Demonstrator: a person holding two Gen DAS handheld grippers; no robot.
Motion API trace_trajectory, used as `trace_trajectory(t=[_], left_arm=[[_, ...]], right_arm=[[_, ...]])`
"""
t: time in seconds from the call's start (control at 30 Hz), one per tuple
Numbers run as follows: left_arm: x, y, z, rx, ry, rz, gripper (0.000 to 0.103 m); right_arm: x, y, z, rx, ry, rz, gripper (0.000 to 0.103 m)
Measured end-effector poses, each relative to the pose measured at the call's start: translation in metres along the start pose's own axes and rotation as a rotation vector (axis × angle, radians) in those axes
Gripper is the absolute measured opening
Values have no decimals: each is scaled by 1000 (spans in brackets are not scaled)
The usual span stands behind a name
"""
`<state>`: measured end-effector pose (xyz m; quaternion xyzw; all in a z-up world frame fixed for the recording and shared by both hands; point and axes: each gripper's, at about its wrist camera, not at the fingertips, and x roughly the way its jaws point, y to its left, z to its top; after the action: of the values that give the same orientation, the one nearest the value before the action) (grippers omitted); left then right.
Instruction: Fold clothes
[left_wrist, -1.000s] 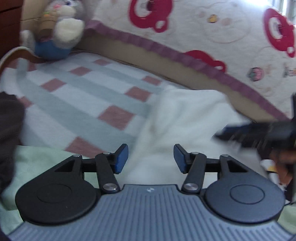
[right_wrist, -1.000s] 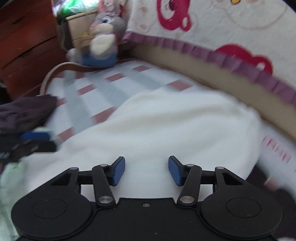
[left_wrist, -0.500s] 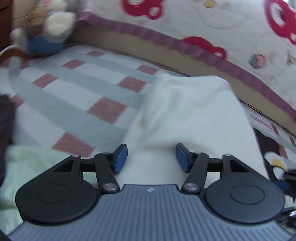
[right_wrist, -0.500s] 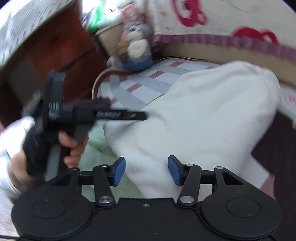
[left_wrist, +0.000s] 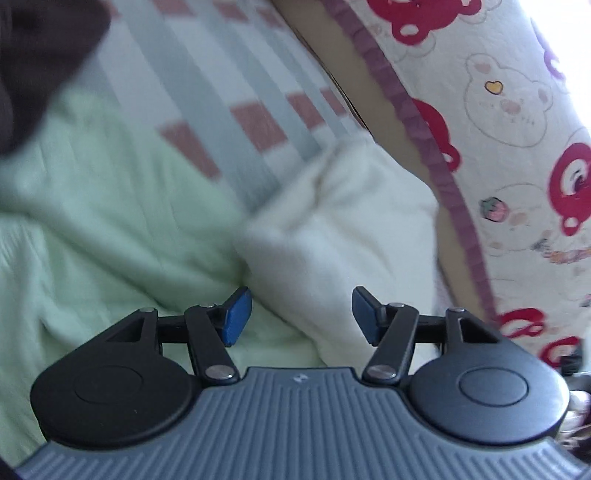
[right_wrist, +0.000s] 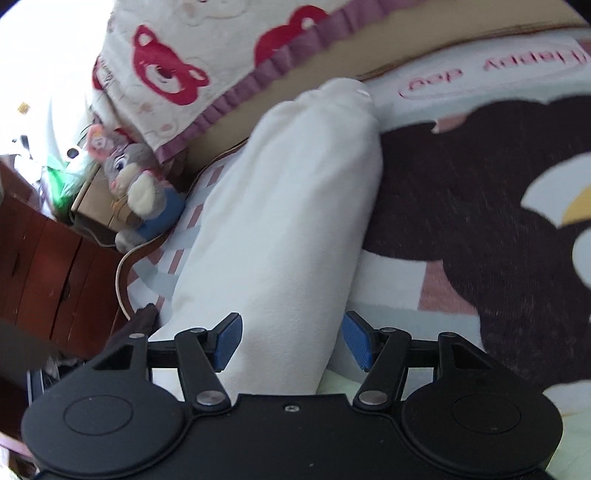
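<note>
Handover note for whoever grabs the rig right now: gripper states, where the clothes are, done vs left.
Left gripper: open, holding nothing, poised over the near edge of the white garment.
Right gripper: open, holding nothing, its jaws either side of the white garment.
The white garment lies bunched in a long roll on the bed. A light green garment lies beside it, a dark garment beyond.
Done: no neat fold visible.
Left: grip the white garment, flatten and fold it, then probably the others.

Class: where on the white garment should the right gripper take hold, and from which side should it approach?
Probably the near end of the white garment, from the near side: it lies as a long roll running away between the open right gripper.
</note>
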<state>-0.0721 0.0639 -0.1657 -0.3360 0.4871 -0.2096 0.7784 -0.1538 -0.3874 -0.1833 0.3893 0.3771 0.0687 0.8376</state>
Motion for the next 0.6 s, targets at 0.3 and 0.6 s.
trace_trajectory(t=[0.3, 0.6], left_arm=[[43, -5, 8, 139, -136, 25, 62], [47, -77, -31, 764, -297, 166, 32]], right_arm=[[12, -11, 0, 78, 10, 8, 69], [33, -11, 14, 113, -18, -49, 77]])
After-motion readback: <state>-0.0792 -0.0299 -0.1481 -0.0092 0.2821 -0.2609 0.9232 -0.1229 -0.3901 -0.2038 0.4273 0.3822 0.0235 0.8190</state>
